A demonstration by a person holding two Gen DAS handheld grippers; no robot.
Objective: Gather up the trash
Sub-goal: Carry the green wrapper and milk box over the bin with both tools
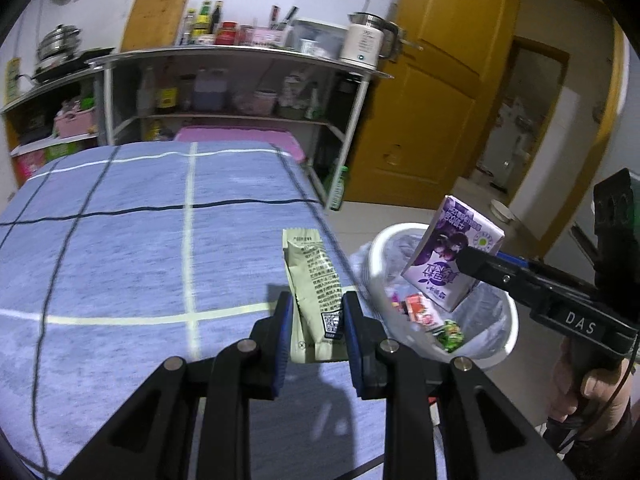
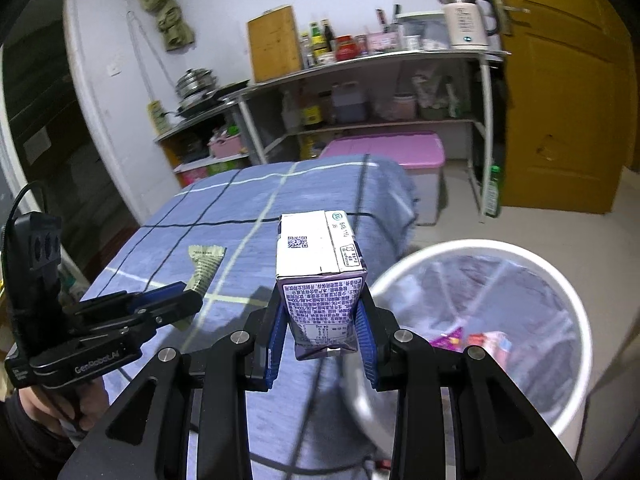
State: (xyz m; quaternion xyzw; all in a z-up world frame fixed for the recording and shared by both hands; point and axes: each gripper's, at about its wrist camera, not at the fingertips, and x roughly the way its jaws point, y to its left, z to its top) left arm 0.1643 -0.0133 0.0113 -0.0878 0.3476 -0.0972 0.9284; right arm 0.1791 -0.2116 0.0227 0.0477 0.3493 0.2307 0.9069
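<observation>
Overhanging bin rim (image 1: pixel 378 248) — right tool (image 1: pixel 460 258) gripping carton (image 1: pixel 452 256).

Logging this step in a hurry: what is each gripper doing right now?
Left gripper: jaws closed on the green wrapper.
Right gripper: jaws closed on the purple carton, beside the white bin.
</observation>
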